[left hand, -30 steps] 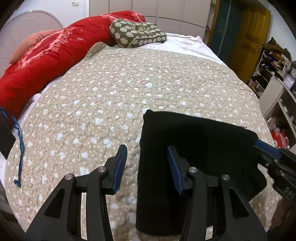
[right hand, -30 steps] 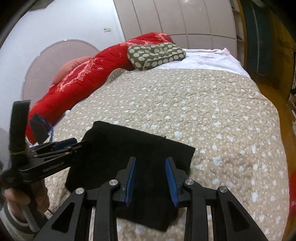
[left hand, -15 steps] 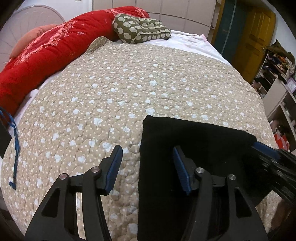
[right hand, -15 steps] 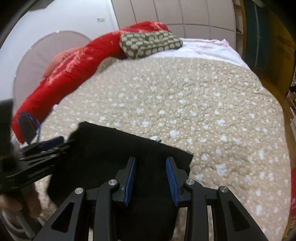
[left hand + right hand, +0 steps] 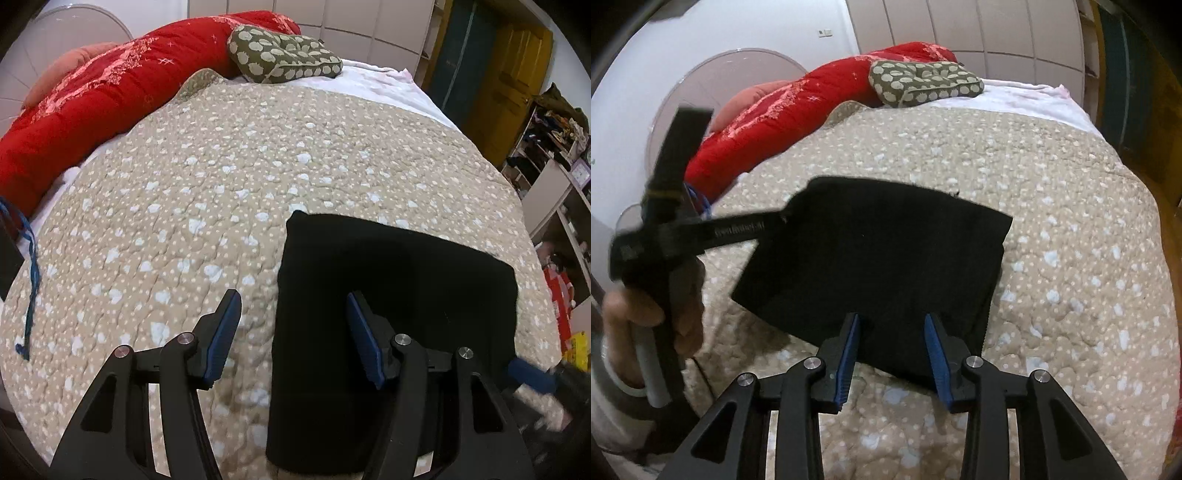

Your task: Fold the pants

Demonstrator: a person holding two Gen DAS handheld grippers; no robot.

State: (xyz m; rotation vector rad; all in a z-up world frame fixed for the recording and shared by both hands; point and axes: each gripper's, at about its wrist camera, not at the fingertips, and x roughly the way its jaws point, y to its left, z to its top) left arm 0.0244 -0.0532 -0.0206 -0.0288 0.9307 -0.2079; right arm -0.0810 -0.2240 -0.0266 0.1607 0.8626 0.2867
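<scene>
Black pants [image 5: 399, 295], folded into a compact rectangle, flat on beige dotted quilt [image 5: 207, 177] near the bed's near edge.
Left gripper [image 5: 293, 332]: jaws apart, just been opening; left edge of the pants below the gap, blue pads [image 5: 221, 339] clear of the cloth, nothing clamped.
Right gripper [image 5: 892, 349]: jaws apart, just been opening slightly; near edge of the pants seen between the fingers, pads not pressing it.
Hand [image 5: 653, 314] on the left gripper's handle, at left in the right wrist view.
Red comforter [image 5: 92, 96] along the far left side.
Olive patterned pillow [image 5: 284, 59] at the head, touching the comforter.
Blue cord [image 5: 31, 280] on the quilt's left edge.
</scene>
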